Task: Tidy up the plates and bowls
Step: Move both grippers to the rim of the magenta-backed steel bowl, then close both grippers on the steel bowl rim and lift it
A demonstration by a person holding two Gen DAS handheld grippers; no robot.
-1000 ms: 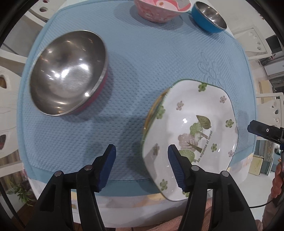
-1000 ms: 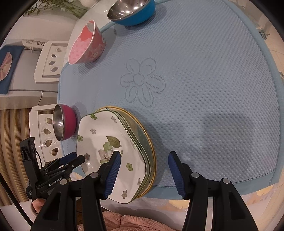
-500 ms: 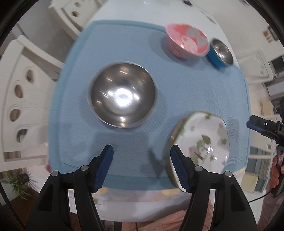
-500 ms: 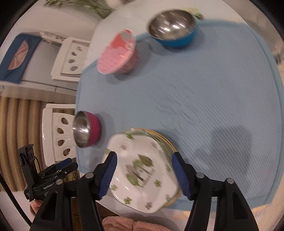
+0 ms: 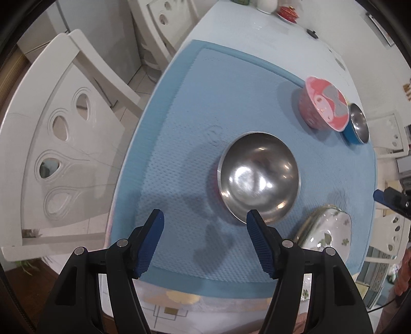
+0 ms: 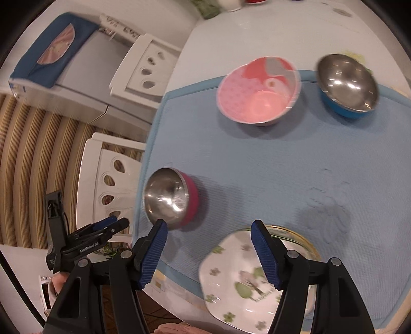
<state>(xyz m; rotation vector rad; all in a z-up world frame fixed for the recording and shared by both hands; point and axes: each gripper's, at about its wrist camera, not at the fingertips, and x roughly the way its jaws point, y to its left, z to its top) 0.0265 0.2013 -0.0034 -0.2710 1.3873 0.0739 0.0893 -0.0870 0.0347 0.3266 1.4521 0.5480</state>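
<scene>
On the blue mat (image 5: 205,102) a stack of flowered white plates (image 6: 241,280) lies at the near edge, under my right gripper (image 6: 209,224). Its jaws are opening and nothing is between them. A steel bowl with a magenta outside (image 5: 258,177) stands just beyond my left gripper (image 5: 204,214), which is open and empty, above the mat. A pink bowl (image 6: 257,91) and a blue steel-lined bowl (image 6: 346,84) stand side by side at the mat's far edge. In the left wrist view, the plate stack (image 5: 326,236) shows partly behind the right finger.
White chairs with oval cut-outs stand close to the table's left side (image 5: 64,141) (image 6: 110,185). Small items sit at the table's far end (image 5: 287,11). The mat's near edge runs close to the table edge. A hand (image 6: 59,282) holds the left gripper low at the left.
Both grippers have risen and drawn back from the plate stack, so more of the table shows. The left one has swung left toward the steel bowl. The right jaws stand wider.
</scene>
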